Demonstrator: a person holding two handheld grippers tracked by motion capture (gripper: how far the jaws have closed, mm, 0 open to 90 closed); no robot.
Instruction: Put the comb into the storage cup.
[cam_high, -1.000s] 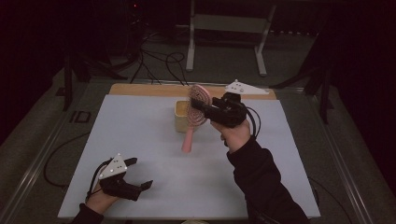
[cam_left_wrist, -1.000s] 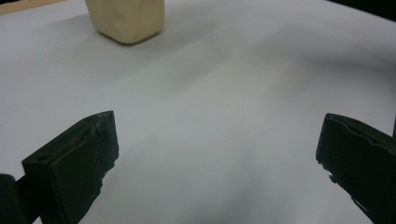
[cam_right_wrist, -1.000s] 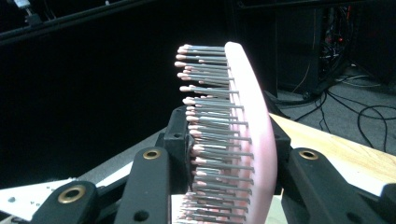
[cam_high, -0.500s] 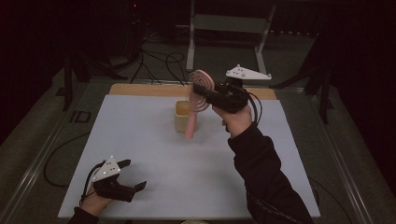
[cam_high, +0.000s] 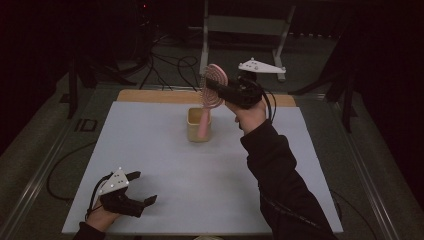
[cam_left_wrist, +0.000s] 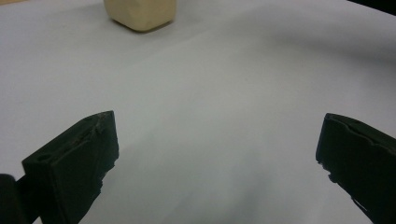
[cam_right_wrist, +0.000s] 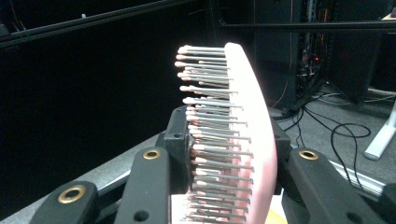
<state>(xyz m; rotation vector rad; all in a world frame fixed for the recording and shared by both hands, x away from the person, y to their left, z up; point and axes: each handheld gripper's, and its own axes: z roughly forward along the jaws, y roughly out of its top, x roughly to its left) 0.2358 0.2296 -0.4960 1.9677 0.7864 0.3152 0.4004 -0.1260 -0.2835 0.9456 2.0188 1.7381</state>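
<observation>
A pink hairbrush (cam_high: 214, 82) hangs in the air above the back middle of the white table (cam_high: 150, 150), its handle pointing down. My right gripper (cam_high: 216, 90) is shut on the brush's head. In the right gripper view the two jaws clamp the bristled head (cam_right_wrist: 247, 116) from both sides. The handle crosses in front of a beige cup (cam_high: 193, 124) in the high view; I cannot tell whether it touches the cup. My left gripper (cam_high: 145, 187) rests at the front left of the table, open and holding nothing (cam_left_wrist: 215, 154). The cup (cam_left_wrist: 140, 11) stands far ahead of it.
A wooden strip (cam_high: 150, 96) runs along the table's back edge. Behind it are a metal stand (cam_high: 240, 25) and cables on the floor (cam_high: 170, 65). A cable trails from the left gripper off the table's left side.
My right hand has carried the hairbrush up and farther back, so its handle tip has risen from near the tabletop to the cup's height. The left gripper has hardly moved.
</observation>
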